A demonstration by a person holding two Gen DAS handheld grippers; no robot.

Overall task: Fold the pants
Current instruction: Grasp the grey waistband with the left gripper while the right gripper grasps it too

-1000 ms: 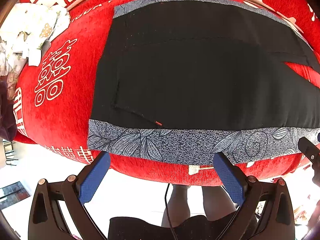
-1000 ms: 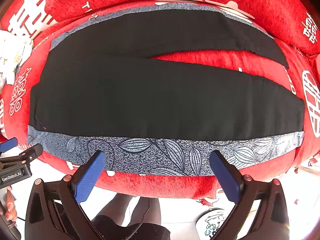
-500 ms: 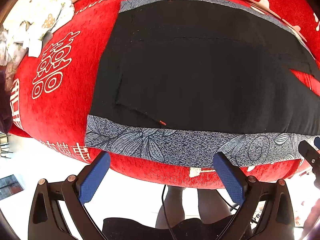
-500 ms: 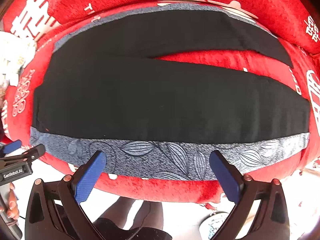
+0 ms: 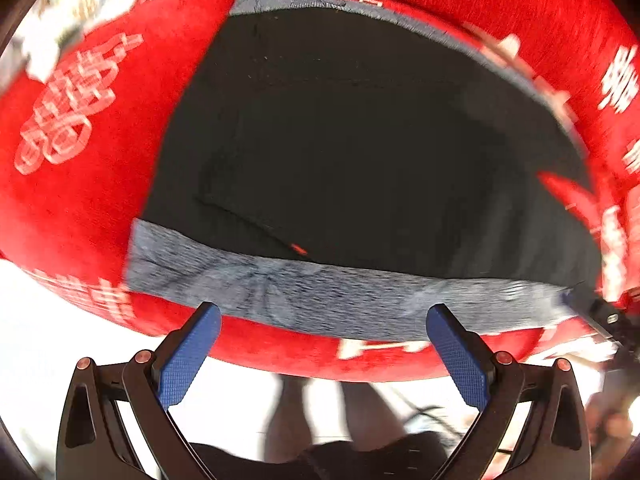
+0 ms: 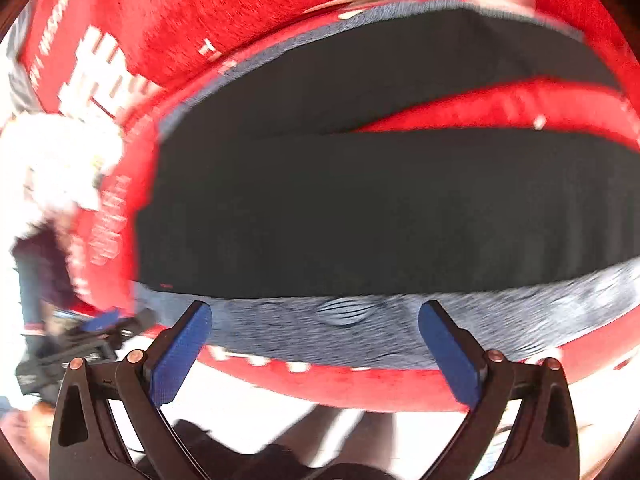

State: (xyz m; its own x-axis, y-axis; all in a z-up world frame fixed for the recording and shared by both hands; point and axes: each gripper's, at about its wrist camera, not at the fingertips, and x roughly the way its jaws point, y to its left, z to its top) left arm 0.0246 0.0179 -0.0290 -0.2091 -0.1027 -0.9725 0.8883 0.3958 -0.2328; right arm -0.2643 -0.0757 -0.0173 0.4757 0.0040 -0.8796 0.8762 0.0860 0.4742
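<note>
Black pants [image 5: 360, 152] flat on red cover [image 5: 92, 200], grey side stripe at near edge. Left gripper [image 5: 322, 344] and right gripper [image 6: 314, 340] wide apart, holding nothing. Leg split only in right view; all blurred

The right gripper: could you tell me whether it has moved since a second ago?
Yes. The right gripper has shifted left along the sofa edge: the pants now show their waist end and the white cloth nearer centre, and the frame is motion-blurred.
</note>
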